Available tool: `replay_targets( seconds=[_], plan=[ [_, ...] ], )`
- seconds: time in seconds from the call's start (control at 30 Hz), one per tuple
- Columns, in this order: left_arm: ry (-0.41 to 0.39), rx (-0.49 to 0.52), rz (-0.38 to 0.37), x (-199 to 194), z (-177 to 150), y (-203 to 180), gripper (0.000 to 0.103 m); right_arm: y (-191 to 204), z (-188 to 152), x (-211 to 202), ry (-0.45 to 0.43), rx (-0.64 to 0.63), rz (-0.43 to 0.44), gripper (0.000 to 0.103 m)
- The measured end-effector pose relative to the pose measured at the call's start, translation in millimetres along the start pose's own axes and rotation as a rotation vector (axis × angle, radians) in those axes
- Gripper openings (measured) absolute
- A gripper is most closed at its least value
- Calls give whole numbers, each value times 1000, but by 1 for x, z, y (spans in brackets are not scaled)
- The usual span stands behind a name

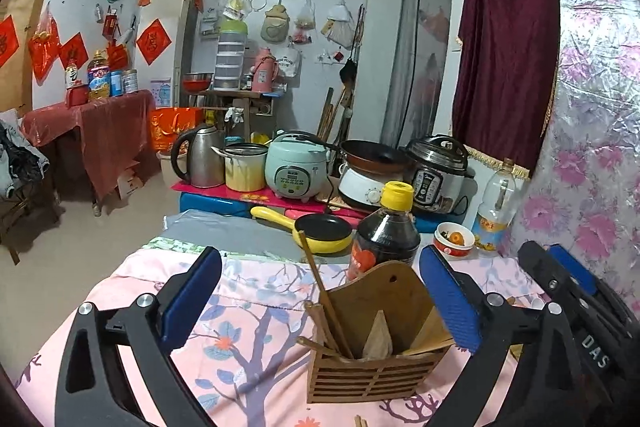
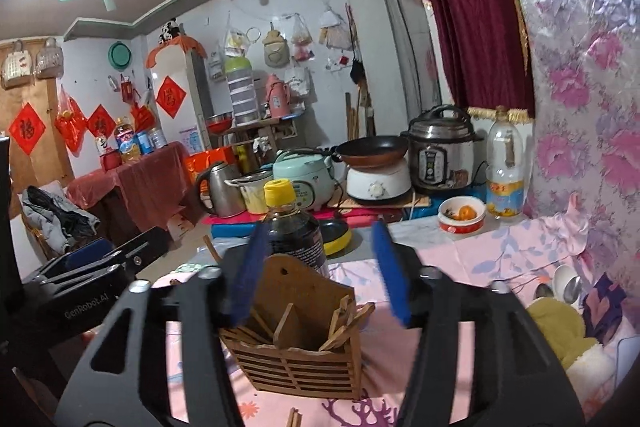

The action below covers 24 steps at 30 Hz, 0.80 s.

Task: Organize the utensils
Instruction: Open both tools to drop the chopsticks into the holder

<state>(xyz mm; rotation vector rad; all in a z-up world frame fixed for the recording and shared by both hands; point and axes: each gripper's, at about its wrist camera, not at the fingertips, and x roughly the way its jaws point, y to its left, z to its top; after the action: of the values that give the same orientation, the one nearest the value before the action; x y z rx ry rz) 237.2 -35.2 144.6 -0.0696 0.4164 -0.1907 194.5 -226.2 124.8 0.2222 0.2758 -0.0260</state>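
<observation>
In the left wrist view, the wooden utensil holder [image 1: 372, 343] is seen at lower centre, standing upright on the pink floral cloth [image 1: 248, 307] of the desk, between the blue-padded fingers of the left gripper [image 1: 320, 303]. These fingers are spread wide, with nothing held; the right pad is just beside the holder's back board, the left pad well apart. Brown chopsticks [image 1: 326, 299] are stood in the holder's left compartment, their long axis leaning up and to the left. A slatted front and a tall arched back board are shown.

In the right wrist view, the same holder [image 2: 300, 351] is found at lower centre, between the fingers of the right gripper [image 2: 320, 275], which are partly open and empty. Loose chopstick ends [image 2: 294, 418] are glimpsed on the cloth at the bottom edge, ahead of the holder. Which hand is nearer cannot be told
</observation>
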Motion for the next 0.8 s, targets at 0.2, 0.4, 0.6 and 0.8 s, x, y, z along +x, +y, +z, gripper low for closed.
replay_targets(
  seconds=[0.2,0.4,0.6,0.8],
  plan=[
    [8,-1,60,-11,-3,6,97,-2,3,-11,-23,-3,-16,86],
    [-50,23,99,-34,-3,3,97,-5,5,-22,-26,15,-8,90],
    [-135,81,145,-72,-8,-12,97,-1,5,-43,-55,-9,-14,94],
    [-202,136,180,-105,-16,-27,97,-3,8,-77,-99,-17,-17,96]
  ],
)
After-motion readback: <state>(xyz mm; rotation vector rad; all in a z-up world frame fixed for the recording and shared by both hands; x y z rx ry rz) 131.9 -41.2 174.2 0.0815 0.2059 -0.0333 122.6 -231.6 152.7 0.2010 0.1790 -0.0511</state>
